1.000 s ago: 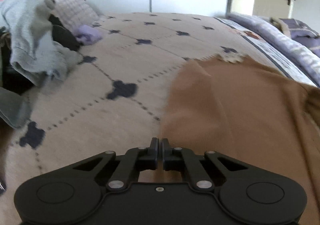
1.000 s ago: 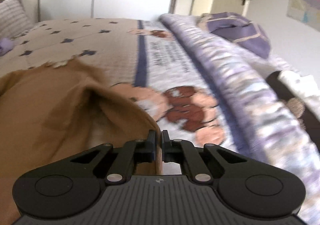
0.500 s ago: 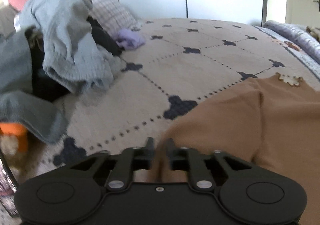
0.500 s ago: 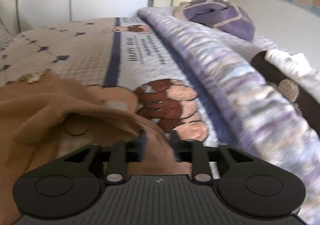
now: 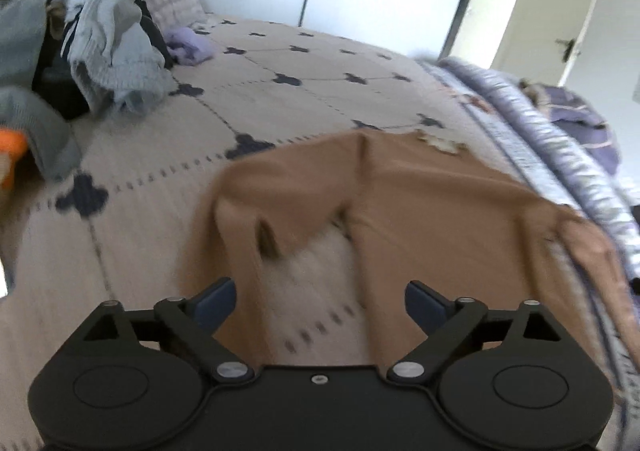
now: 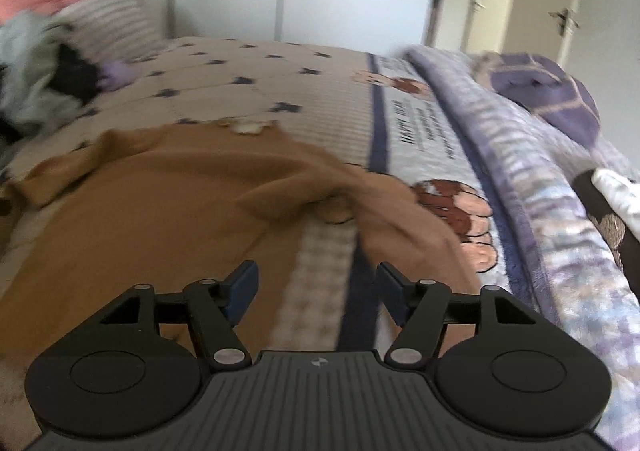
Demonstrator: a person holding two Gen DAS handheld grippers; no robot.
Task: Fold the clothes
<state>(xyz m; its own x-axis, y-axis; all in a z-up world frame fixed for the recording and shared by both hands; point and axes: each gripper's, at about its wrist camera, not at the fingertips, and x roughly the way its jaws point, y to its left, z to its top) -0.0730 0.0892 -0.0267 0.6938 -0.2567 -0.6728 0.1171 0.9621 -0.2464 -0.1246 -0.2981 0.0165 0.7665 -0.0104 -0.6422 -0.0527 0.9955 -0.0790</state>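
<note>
The soft brown long-sleeved top (image 5: 420, 191) lies spread on the beige quilted bedspread with dark clover marks (image 5: 320, 83). Both the left gripper (image 5: 319, 301) and the right gripper (image 6: 316, 289) have just been opening; their fingers stand released, gripping nothing, above the rumpled near sleeves.
</note>
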